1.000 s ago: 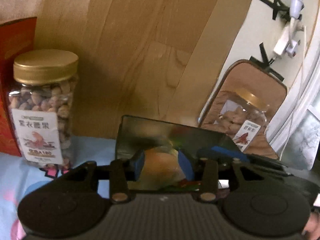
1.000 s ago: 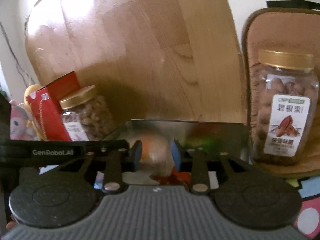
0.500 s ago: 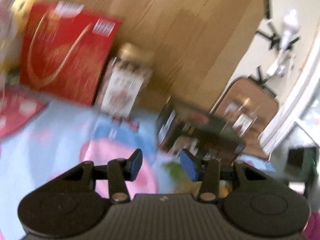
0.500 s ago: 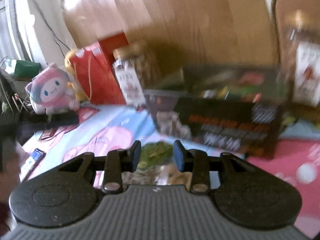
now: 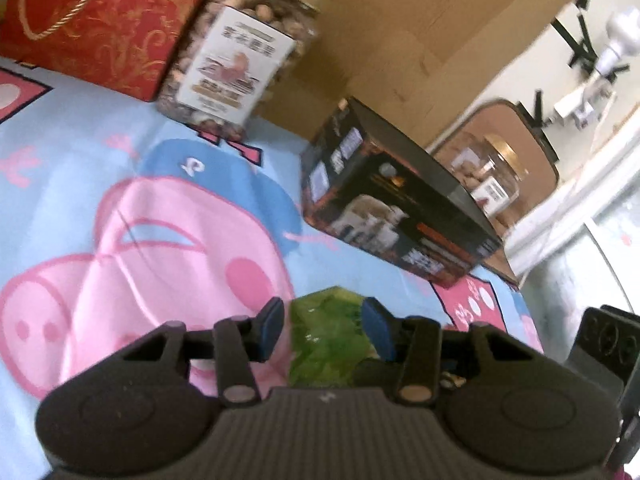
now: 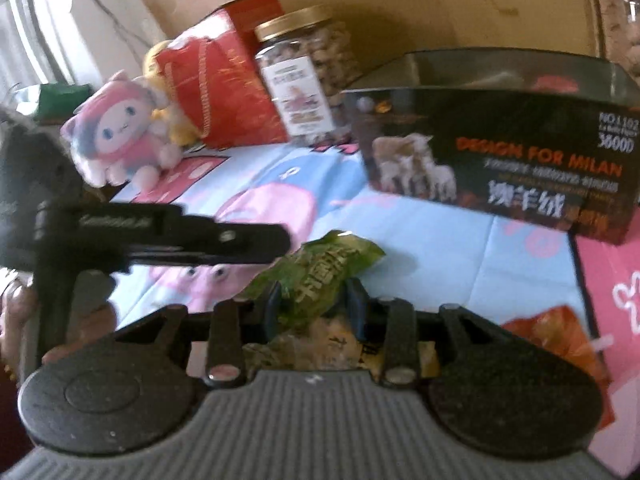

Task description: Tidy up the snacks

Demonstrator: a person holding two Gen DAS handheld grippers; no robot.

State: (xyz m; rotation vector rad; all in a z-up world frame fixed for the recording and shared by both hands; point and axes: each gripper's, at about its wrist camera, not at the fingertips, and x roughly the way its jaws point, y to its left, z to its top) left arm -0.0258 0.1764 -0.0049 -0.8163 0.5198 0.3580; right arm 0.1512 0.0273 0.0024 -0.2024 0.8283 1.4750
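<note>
A green snack packet (image 5: 326,340) lies on the cartoon-pig cloth between my left gripper's (image 5: 324,330) blue pads. Those jaws are opening, and a gap shows beside the packet. In the right wrist view a green packet (image 6: 320,272) sits between the fingers of my right gripper (image 6: 314,302), which straddle it without squeezing. I cannot tell if it is the same packet. The black open-topped box (image 5: 400,216) (image 6: 500,152) stands just beyond both grippers. A beige packet (image 6: 336,344) lies under the right gripper.
A gold-lidded nut jar (image 5: 236,52) (image 6: 304,80) and a red gift bag (image 5: 100,20) stand at the back against a wooden board. A second jar (image 5: 488,176) sits far right. A plush toy (image 6: 120,136) is at left, an orange packet (image 6: 552,336) at right.
Both grippers have pulled back from over the black box and come down toward the cloth. The snacks once between their pads are gone; a green packet now lies between each pair of fingers.
</note>
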